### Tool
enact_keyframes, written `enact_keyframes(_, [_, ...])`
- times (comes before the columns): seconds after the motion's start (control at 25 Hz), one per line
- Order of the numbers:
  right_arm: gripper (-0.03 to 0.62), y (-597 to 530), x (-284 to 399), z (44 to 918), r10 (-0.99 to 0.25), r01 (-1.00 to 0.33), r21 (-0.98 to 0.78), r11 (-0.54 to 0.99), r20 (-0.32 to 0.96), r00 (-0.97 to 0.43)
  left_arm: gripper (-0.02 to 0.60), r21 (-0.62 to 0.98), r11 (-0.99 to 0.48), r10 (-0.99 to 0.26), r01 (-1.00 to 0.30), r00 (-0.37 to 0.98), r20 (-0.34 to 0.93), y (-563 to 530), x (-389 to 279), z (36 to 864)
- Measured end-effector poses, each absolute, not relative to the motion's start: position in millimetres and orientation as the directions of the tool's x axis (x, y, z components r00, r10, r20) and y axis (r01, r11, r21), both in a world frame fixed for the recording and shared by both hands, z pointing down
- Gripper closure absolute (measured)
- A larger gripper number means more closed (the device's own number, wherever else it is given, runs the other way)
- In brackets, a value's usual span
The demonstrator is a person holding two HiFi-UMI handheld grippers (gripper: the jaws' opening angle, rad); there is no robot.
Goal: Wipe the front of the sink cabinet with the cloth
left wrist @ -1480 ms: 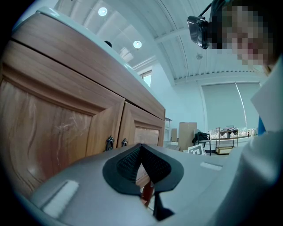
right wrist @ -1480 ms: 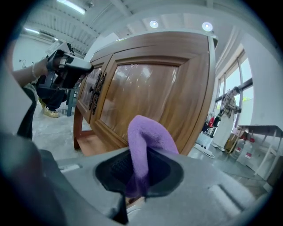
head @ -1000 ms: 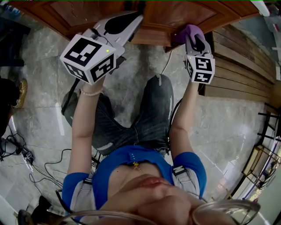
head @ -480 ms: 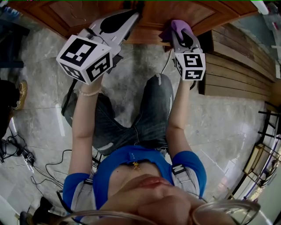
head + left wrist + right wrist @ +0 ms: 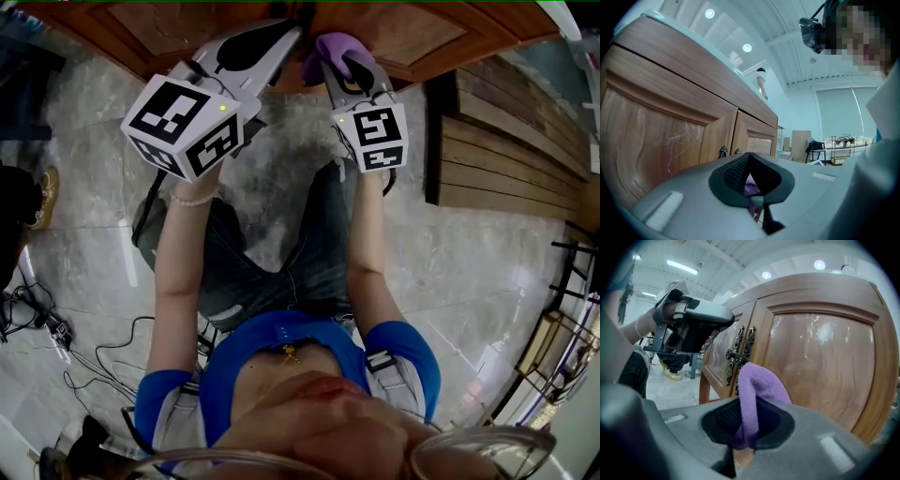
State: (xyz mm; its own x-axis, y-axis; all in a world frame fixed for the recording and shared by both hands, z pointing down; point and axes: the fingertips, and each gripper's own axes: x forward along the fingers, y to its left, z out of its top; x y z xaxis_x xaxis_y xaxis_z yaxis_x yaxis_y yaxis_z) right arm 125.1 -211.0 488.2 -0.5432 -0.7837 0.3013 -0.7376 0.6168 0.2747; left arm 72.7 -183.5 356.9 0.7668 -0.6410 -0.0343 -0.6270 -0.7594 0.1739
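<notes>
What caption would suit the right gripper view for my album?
Right gripper pinching a purple cloth before a wooden cabinet door.

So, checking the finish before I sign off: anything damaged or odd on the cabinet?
Only pale, scratch-like streaks on one door panel, at the left of the left gripper view; nothing else stands out.

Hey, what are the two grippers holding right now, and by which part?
The right gripper grips the purple fleece cloth by its bunched lower part; a folded loop sticks out past its fingers. The left gripper holds nothing.
</notes>
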Motion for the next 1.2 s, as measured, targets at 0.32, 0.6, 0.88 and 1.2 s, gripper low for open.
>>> enact_keyframes(0.32, [0.539,-211,109,486,-0.769,-0.724,0.267,0.636,0.29,-0.569,0.581,0.179,-0.754,-0.647,-0.632,0.761,-0.04,-186,69,357])
enact_keyframes(0.6, [0.539,-214,111,489,-0.763,-0.723,0.254,0.643,0.299,-0.574,0.581,0.189,-0.76,-0.638,-0.622,0.77,-0.03,-193,77,365])
enact_keyframes(0.88, [0.539,-215,111,490,-0.773,-0.734,0.25,0.631,0.282,-0.569,0.581,0.196,-0.756,-0.638,-0.625,0.77,-0.006,-196,78,373])
enact_keyframes(1.2, [0.539,-218,112,490,-0.776,-0.747,0.223,0.626,0.271,-0.569,0.581,0.196,-0.762,-0.63,-0.617,0.777,-0.003,-199,77,375])
